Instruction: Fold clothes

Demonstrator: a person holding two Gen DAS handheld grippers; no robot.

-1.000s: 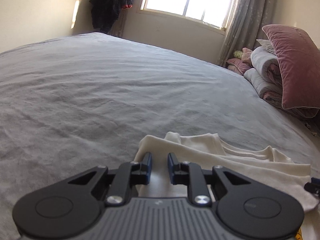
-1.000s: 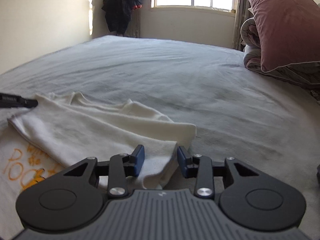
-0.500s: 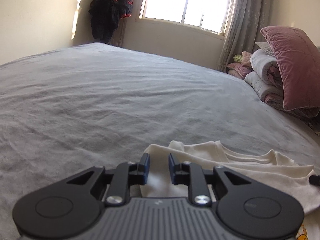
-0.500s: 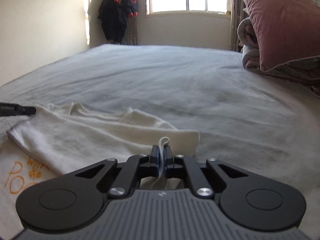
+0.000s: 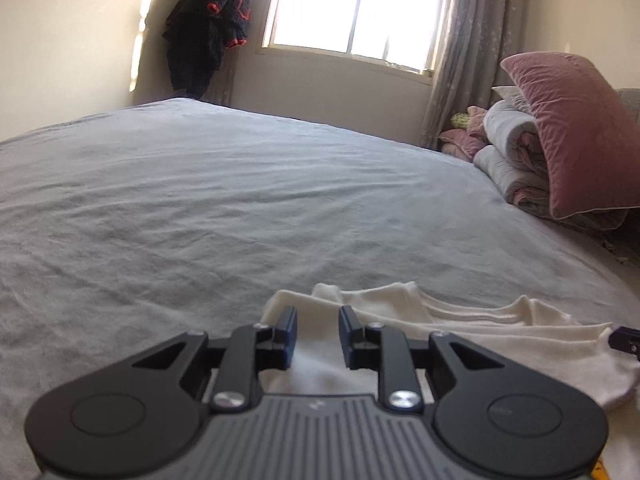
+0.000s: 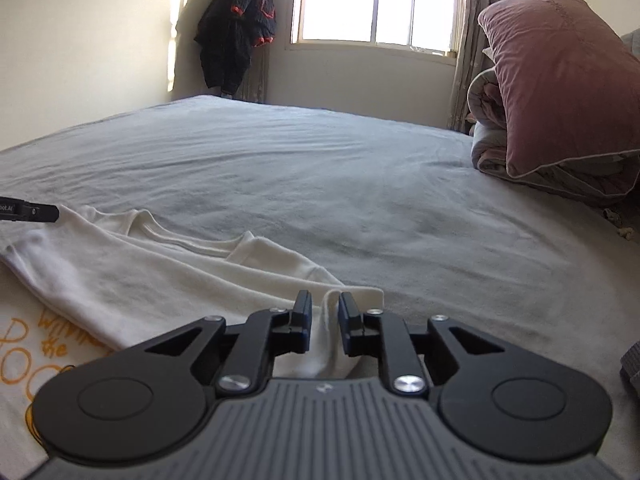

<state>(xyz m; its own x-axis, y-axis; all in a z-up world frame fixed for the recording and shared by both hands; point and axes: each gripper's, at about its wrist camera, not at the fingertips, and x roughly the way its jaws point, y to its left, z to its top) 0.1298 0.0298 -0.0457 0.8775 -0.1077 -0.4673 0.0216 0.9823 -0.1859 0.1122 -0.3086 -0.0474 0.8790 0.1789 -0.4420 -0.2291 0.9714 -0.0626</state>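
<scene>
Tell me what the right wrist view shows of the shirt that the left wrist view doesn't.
Only the right wrist view shows the orange lettering printed on the cream shirt, and a raised ridge of fabric standing between the right tongs, whose jaws have just been opening off it. Only the left wrist view shows the left tongs open over the shirt's far left corner, and small pink bedding under the curtain. Both show the neckline, grey bed, pink pillow, window and dark jacket.
</scene>
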